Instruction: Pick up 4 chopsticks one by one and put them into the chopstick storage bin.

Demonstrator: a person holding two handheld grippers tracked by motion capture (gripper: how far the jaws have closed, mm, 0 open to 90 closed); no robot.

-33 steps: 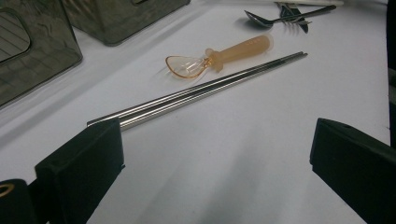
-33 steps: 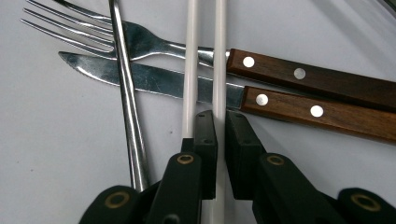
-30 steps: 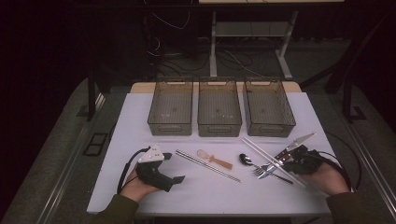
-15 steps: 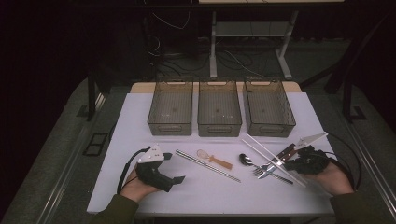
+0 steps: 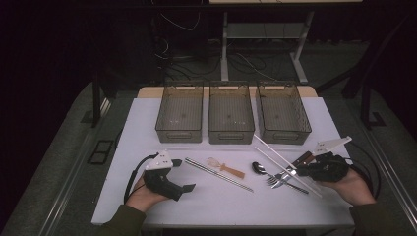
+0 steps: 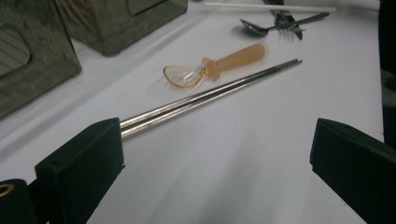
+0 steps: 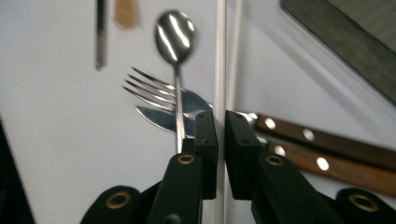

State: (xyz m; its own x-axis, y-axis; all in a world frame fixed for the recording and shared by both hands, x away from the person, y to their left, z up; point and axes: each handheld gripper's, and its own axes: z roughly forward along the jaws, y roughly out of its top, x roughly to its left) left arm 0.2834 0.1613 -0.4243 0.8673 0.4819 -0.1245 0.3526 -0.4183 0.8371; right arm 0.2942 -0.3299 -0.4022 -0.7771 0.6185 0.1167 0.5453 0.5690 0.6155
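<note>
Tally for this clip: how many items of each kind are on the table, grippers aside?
Bins: 3
Spoons: 2, one metal spoon, one plastic spoon
Fork: 1
Knife: 1
Chopsticks: 4, two metal chopsticks, two white chopsticks
Total: 11

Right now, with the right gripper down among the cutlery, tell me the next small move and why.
Probably lift straight up. The right gripper has its jaws pinched on a white chopstick that lies over the fork and beside the spoon, so dragging sideways could scatter them.
</note>
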